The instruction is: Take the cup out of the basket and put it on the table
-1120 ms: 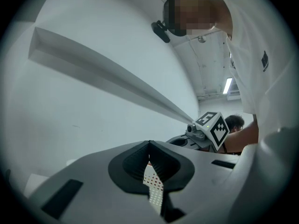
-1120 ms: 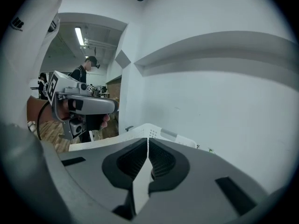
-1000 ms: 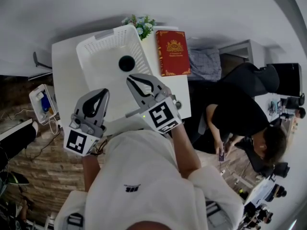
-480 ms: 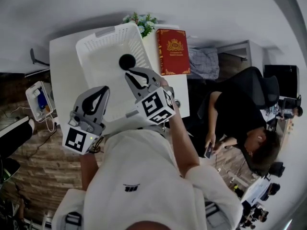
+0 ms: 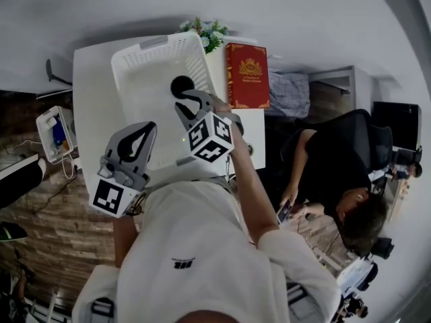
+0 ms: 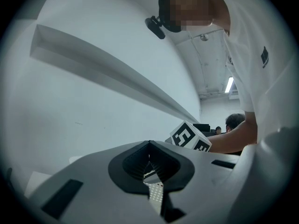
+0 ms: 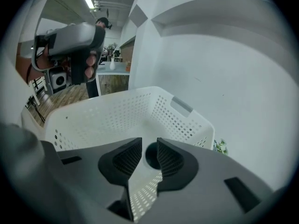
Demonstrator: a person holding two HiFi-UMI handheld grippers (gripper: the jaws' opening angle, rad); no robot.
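Head view showed a white perforated basket (image 5: 138, 59) on a white table (image 5: 91, 79), with the black cup (image 5: 182, 85) standing on the basket floor close to its right wall. The right gripper (image 5: 192, 99) reached down into the basket, its tips just beside the cup. Right gripper view showed its jaws parted and gripping nothing, the dark round cup (image 7: 151, 156) visible in the gap between the tips, with the basket's far wall (image 7: 140, 111) beyond. Whether a pad touched the cup could not be told.

The left gripper (image 5: 145, 130) hung over the near edge of the basket, well apart from the cup. Left gripper view showed its jaws (image 6: 149, 144) closed tip to tip with nothing held, and the right gripper's marker cube (image 6: 189, 136) beyond them.

A red book (image 5: 247, 75) lay on the table just right of the basket, and a small bunch of flowers (image 5: 205, 33) sat at the table's far edge between them. A seated person in black (image 5: 333, 170) was off to the right of the table
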